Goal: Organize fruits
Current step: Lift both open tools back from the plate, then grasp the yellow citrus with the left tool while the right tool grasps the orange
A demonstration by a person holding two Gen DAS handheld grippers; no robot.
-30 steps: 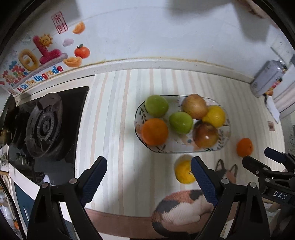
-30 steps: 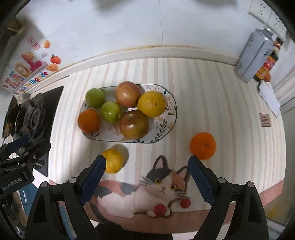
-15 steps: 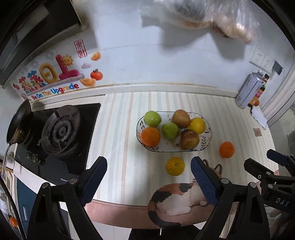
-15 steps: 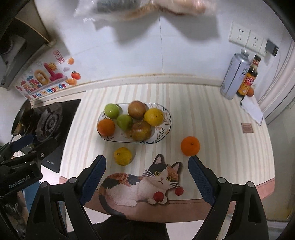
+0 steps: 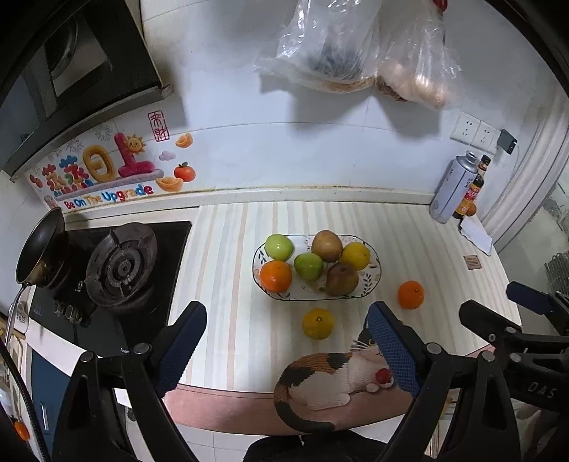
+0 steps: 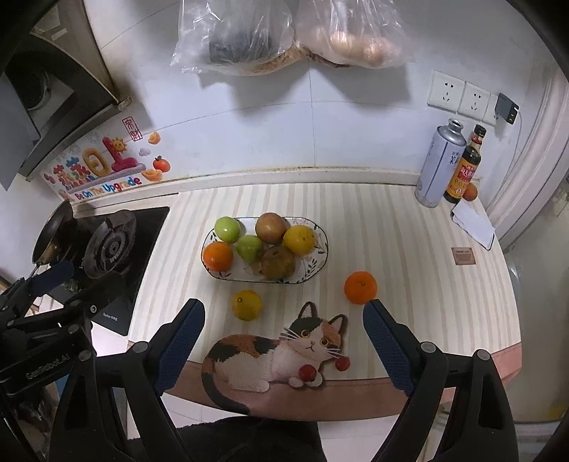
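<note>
An oval patterned plate (image 5: pixel 371 282) (image 6: pixel 316 270) on the striped counter holds several fruits: two green apples, an orange, two brown pears and a yellow one. A yellow-orange citrus (image 5: pixel 317 323) (image 6: pixel 246 305) lies loose in front of the plate. An orange (image 5: pixel 410 294) (image 6: pixel 360 287) lies loose to the plate's right. My left gripper (image 5: pixel 286 336) is open and empty, held high above the counter's front edge. My right gripper (image 6: pixel 282 336) is open and empty, also high and back from the fruit.
A gas stove (image 5: pixel 121 270) with a small pan (image 5: pixel 41 247) is at the left. A cat-shaped mat (image 6: pixel 274 352) lies at the counter's front edge. A spray can (image 6: pixel 439 167) and sauce bottle (image 6: pixel 464 167) stand at the back right. Plastic bags (image 6: pixel 284 32) hang on the wall.
Both grippers have pulled up and back from the counter, so the plate and loose fruits look smaller and the wall and hanging bags have come into view. Both stay open.
</note>
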